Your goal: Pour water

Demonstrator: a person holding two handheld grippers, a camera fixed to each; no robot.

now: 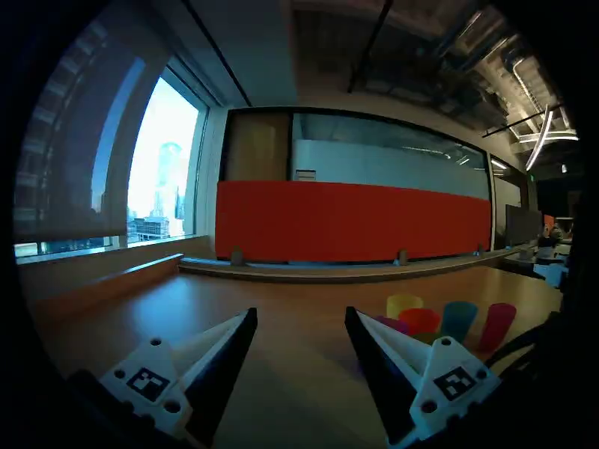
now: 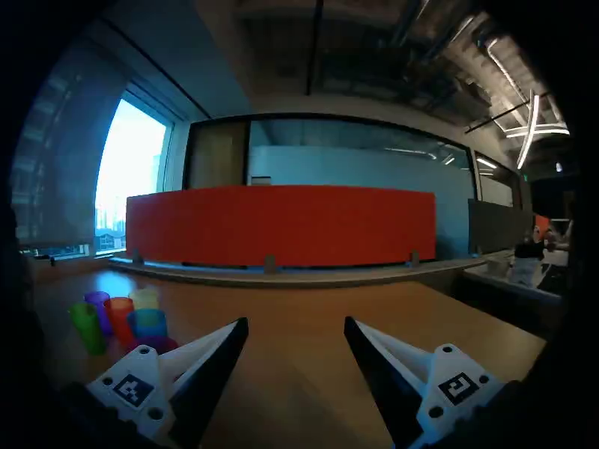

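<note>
Looking along both tools, I have the wooden table point(image 1: 299, 288) running out ahead of each gripper. The red partition point(image 1: 352, 221) stands across its far edge, well beyond anything I can reach.

The cups point(image 1: 442, 318) sit in one tight cluster on the table, ahead and to the right of the left gripper point(image 1: 300, 310). From the right gripper point(image 2: 296, 320) the same cluster lies ahead and to the left. That puts the cups between my two tools and slightly forward of both. I cannot tell which cup, if any, holds water.

On the outside of the cluster, the pink cup point(image 1: 498, 323) is farthest to the right of the left gripper. The green cup point(image 2: 88, 326) is farthest to the left of the right gripper. The yellow cup point(image 1: 403, 304) stands at the back.

Both grippers have their jaws spread wide, with bare table between the fingers and nothing held.

I judge these cups to be thin, translucent plastic. They are probably light, smooth-walled, a little springy and easy to knock over. I would take an outer cup, since the middle ones leave no room for a finger. I would close gently across the middle of its wall, below the rim. Squeezing hard may buckle it, and a full one may slip.
</note>
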